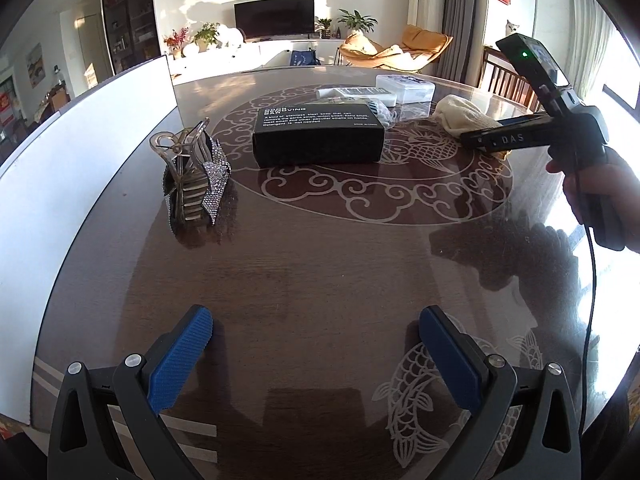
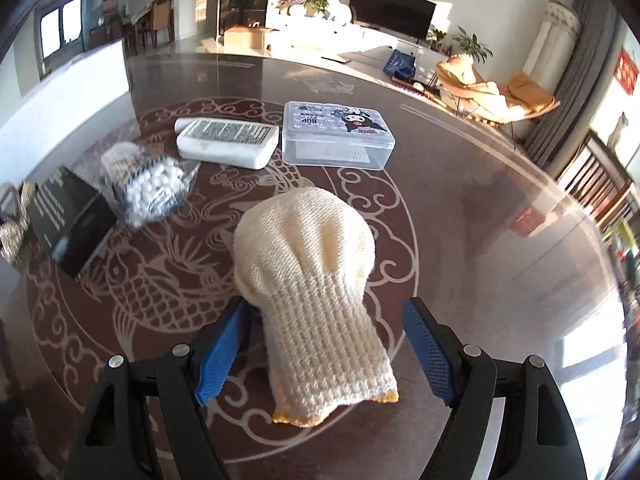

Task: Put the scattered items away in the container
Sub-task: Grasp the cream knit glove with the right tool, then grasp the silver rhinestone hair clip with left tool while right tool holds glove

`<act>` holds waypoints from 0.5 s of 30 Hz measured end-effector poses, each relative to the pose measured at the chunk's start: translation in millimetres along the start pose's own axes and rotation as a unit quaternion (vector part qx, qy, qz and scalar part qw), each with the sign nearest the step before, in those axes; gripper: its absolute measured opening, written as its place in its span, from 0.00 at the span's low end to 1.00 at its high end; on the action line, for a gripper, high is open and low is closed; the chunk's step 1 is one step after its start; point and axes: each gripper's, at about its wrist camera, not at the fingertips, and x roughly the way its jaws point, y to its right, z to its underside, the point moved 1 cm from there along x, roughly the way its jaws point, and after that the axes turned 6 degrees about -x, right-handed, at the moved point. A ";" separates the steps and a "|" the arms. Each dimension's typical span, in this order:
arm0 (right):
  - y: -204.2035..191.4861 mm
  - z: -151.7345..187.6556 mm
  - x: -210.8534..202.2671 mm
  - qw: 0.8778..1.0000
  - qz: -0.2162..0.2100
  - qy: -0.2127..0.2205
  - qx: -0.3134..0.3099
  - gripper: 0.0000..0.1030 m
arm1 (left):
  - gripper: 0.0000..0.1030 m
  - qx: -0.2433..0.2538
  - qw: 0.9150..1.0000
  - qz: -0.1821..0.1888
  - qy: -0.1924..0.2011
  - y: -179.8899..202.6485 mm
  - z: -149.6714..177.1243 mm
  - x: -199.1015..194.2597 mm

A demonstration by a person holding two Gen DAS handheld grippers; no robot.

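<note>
A cream knitted glove point(image 2: 316, 280) lies on the dark round table between the open blue-padded fingers of my right gripper point(image 2: 326, 352); its cuff is nearest me. The glove also shows in the left wrist view point(image 1: 464, 114) under the right gripper point(image 1: 468, 138). My left gripper point(image 1: 316, 360) is open and empty over bare table. A rhinestone hair claw point(image 1: 196, 176) stands ahead left of it and a black box point(image 1: 318, 132) lies beyond. A white container wall point(image 1: 80, 152) stands at the left table edge.
A clear plastic case point(image 2: 338, 136), a white flat box point(image 2: 228, 142) and a bag of white cotton balls point(image 2: 150, 184) lie beyond the glove. The black box point(image 2: 68, 216) is at the left. Chairs stand at the right past the table rim point(image 2: 560, 184).
</note>
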 end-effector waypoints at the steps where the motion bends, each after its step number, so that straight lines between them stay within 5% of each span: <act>1: 3.2 -0.4 4.3 0.999 -0.024 -0.007 0.024 0.75 | 1.00 0.000 1.000 0.000 0.000 -0.2 0.4 -0.4; 3: -0.8 0.6 3.8 0.999 -0.030 -0.002 0.032 0.68 | 1.00 0.000 1.000 0.000 0.001 -0.5 0.9 -0.6; 5: -10.4 5.2 0.6 0.999 -0.034 0.005 0.024 0.46 | 1.00 0.000 1.000 0.001 0.001 -0.9 1.1 -1.1; 6: -15.1 8.8 -1.5 0.999 -0.034 0.004 0.022 0.43 | 1.00 0.000 1.000 0.001 0.002 -1.0 1.1 -1.3; 15: -68.4 83.0 -58.9 0.999 -0.051 0.016 -0.002 0.42 | 1.00 -0.014 1.000 -0.012 -0.020 -20.0 -4.1 -1.6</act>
